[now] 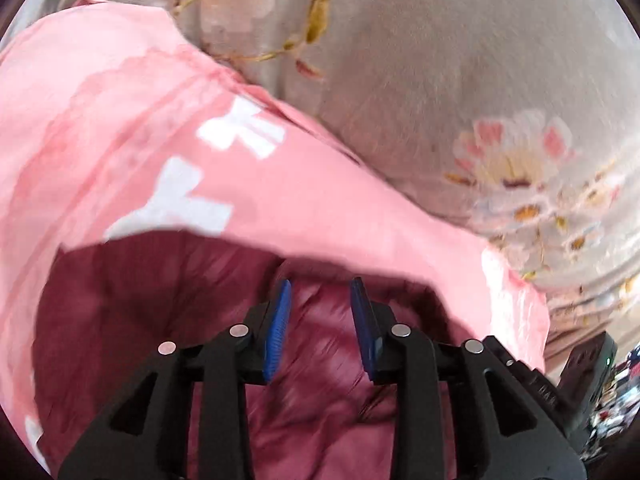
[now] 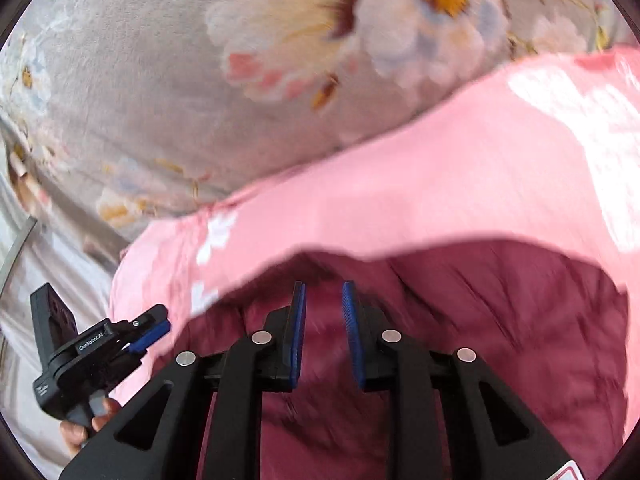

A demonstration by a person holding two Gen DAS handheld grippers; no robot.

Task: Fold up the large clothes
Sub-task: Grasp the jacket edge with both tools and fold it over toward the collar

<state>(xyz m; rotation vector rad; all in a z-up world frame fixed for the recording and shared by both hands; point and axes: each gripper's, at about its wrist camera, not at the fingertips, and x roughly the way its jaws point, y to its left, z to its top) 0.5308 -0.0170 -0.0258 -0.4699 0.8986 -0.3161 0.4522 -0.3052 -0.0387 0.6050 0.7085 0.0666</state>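
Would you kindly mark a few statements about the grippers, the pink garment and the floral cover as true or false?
1. The garment is pink outside with a dark red inner side. True.
2. It lies on a plain blue cover. False: the cover is grey with flowers.
3. The left gripper has its fingers apart. True.
4. The right gripper is clamped on the garment. False: there is a gap between its fingers, with the red side beyond it.
5. The pink side has white markings. True.
6. The right view shows no other gripper. False: the left gripper is at its lower left.
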